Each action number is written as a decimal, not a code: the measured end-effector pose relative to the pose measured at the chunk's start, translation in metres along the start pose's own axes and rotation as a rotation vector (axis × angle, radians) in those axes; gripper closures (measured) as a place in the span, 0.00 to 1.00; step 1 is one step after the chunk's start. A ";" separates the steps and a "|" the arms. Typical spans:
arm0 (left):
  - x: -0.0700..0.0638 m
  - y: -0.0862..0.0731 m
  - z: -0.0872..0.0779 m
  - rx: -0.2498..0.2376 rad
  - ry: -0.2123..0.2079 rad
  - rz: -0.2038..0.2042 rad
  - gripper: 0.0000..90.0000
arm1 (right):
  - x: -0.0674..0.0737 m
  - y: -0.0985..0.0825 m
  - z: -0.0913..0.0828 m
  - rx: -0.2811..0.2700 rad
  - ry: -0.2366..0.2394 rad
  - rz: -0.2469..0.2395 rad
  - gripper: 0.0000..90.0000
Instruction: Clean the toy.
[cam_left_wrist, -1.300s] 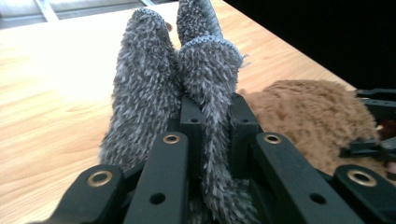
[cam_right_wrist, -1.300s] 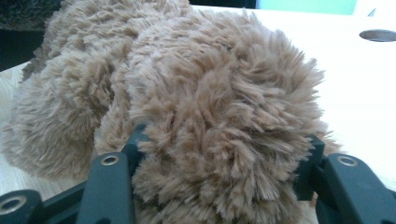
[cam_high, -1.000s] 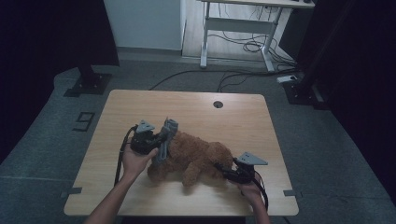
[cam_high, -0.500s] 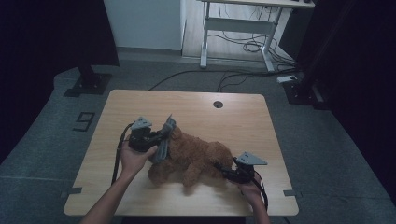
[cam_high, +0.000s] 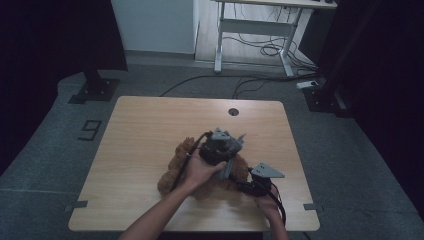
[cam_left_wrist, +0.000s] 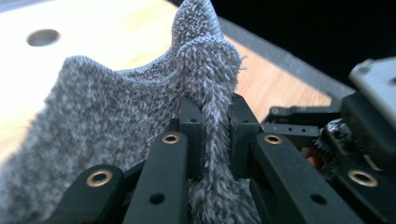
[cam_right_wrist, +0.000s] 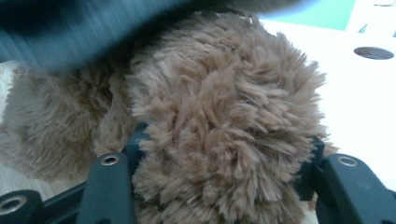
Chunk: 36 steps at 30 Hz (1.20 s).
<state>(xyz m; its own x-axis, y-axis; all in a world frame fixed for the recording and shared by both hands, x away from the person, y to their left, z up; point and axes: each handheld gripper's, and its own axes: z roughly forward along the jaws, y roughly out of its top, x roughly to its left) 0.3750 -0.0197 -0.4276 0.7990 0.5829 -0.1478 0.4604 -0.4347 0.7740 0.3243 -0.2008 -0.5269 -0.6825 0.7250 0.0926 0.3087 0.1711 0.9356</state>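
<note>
On the bench, toward its near right corner: a brown plush toy (cam_high: 177, 165) lies on the wooden top (cam_high: 150, 130), and both hands work over it.
Plush toy: fluffy and brown; it spreads from about the middle of the bench toward the near edge. In the right gripper view its fur (cam_right_wrist: 219, 126) is thick and long.
Grey cloth: a piece of fuzzy grey fabric (cam_left_wrist: 116, 116) – it looks like a small garment, but I cannot say which kind.
Left tongs (cam_left_wrist: 215, 140): clenched on a fold of the grey cloth; the fold stands up between the two black jaws, which are almost together. In the high view these tongs (cam_high: 231, 160) are above the toy, on its right part.
Right tongs (cam_right_wrist: 224, 182): grasping a round, furry part of the plush toy – the jaws stand on both sides of it and press into the fur. In the high view they (cam_high: 245, 186) sit at the right end of the toy, near the near right corner.
Hole: a round cable hole (cam_high: 233, 111) near the far edge, well apart from the toy.
Left hand (cam_high: 200, 170): it holds its gripper from behind, over the toy.
</note>
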 end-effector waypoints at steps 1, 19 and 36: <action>-0.004 -0.001 0.006 0.014 0.008 0.022 0.88 | 0.000 0.000 0.000 0.003 -0.002 -0.005 0.47; 0.060 -0.032 -0.055 -0.036 0.156 -0.079 0.88 | 0.000 -0.001 -0.001 0.009 -0.005 -0.008 0.47; 0.116 -0.085 -0.110 0.005 0.323 -0.160 0.89 | -0.002 -0.002 -0.001 0.011 0.002 0.013 0.47</action>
<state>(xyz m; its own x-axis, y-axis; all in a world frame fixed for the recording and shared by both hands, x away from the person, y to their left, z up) 0.3856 0.1601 -0.4429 0.5530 0.8307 -0.0639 0.5724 -0.3231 0.7536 0.3242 -0.2036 -0.5288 -0.6797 0.7258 0.1058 0.3248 0.1686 0.9306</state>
